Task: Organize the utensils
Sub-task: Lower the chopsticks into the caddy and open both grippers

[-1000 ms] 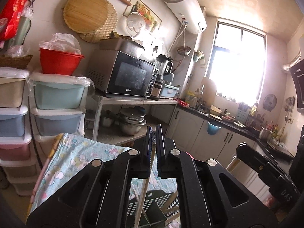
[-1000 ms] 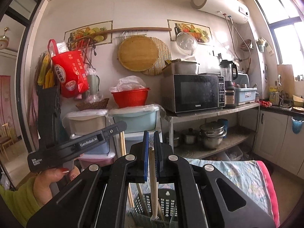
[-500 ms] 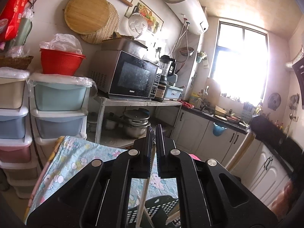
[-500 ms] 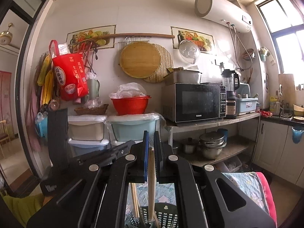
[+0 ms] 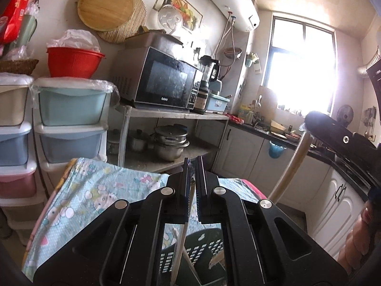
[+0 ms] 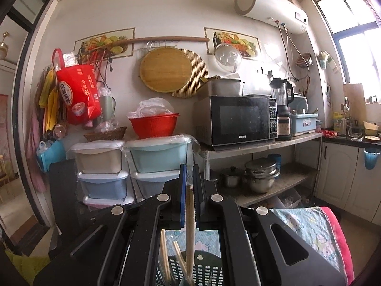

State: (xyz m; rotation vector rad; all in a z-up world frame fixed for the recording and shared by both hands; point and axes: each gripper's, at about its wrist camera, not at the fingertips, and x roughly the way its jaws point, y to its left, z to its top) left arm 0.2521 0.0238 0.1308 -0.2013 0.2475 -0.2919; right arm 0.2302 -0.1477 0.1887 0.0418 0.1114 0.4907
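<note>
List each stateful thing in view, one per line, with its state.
left tool: shut on a thin pale stick, over the basket.
right tool: shut on a wooden handle.
dark utensil basket: holding chopsticks upright.
microwave: door closed.

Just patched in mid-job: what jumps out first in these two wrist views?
Each gripper is shut on an upright utensil over the dark slotted basket: the right gripper on a wooden handle, the left gripper on a thin chopstick. Behind, a red colander tops pastel drawers left of the microwave.
</note>
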